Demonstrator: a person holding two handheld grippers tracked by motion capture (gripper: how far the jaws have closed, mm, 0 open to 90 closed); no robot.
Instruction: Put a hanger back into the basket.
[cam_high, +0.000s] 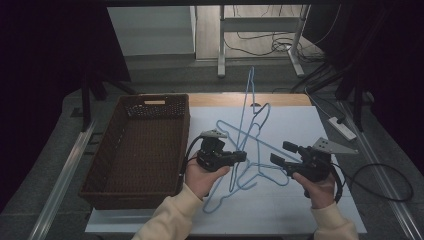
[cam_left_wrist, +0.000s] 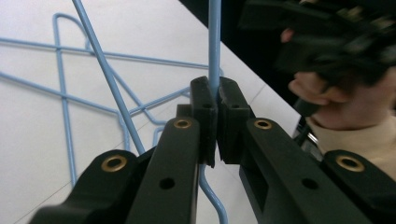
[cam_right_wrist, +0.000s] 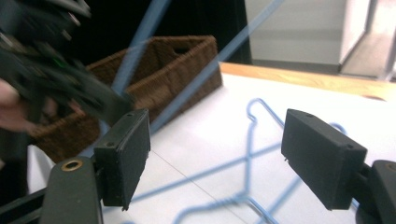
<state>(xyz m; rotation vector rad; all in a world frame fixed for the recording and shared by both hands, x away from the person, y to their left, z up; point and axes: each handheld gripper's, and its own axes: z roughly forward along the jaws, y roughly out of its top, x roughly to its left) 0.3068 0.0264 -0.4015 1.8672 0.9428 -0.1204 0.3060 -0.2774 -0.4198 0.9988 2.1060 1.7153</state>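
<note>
The left gripper (cam_high: 243, 156) is clenched on a blue wire hanger (cam_high: 248, 100). In the left gripper view the two pads (cam_left_wrist: 205, 100) meet on a single straight run of the hanger wire (cam_left_wrist: 214, 42), which rises from between them toward the top of the frame and continues below them. In the high view this held hanger stands tilted, its upper end well above and beyond the left gripper and its lower corner near the person's left sleeve (cam_high: 172, 220).

The right gripper (cam_high: 280, 154) is released. In the right gripper view its pads (cam_right_wrist: 128, 149) stand wide apart with nothing between them. It is positioned to the right of the left gripper, apart from it, with both sets of jaws pointing toward each other across the hangers.

More blue hangers (cam_high: 260, 145) lie flat on the white table surface (cam_high: 310, 125), between and ahead of the two grippers; the lying wires overlap one another. In the right gripper view a lying hanger (cam_right_wrist: 254, 140) shows on the surface ahead of the open jaws.

A brown wicker basket (cam_high: 115, 150) stands on the table just beside the left gripper, on its outer side.
</note>
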